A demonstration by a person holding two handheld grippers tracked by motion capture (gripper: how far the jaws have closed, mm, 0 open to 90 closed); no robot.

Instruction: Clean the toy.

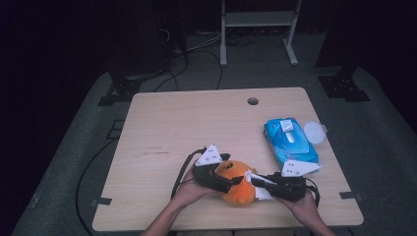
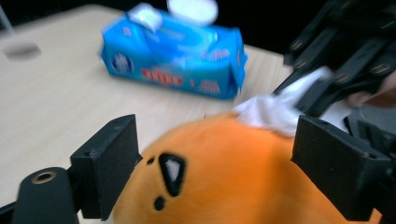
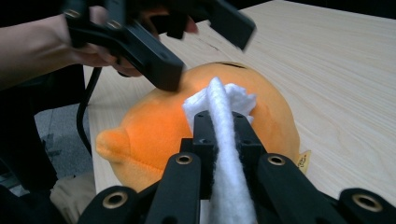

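Two hand-held grippers (image 1: 231,183) (image 1: 255,181), one plush toy (image 1: 236,183), one wipe (image 3: 224,140).

From my high view, the left gripper (image 1: 235,181) and the right gripper (image 1: 255,180) cover the middle of the orange plush toy (image 1: 241,194), so I cannot read where the white wipe (image 1: 259,192) meets it. In the left gripper view, the toy is cut off at 6 o'clock, and the blue wipes pack (image 2: 173,56) at 12 o'clock is too blurred to read. In the right gripper view, the wipe runs off the frame at 6 o'clock.
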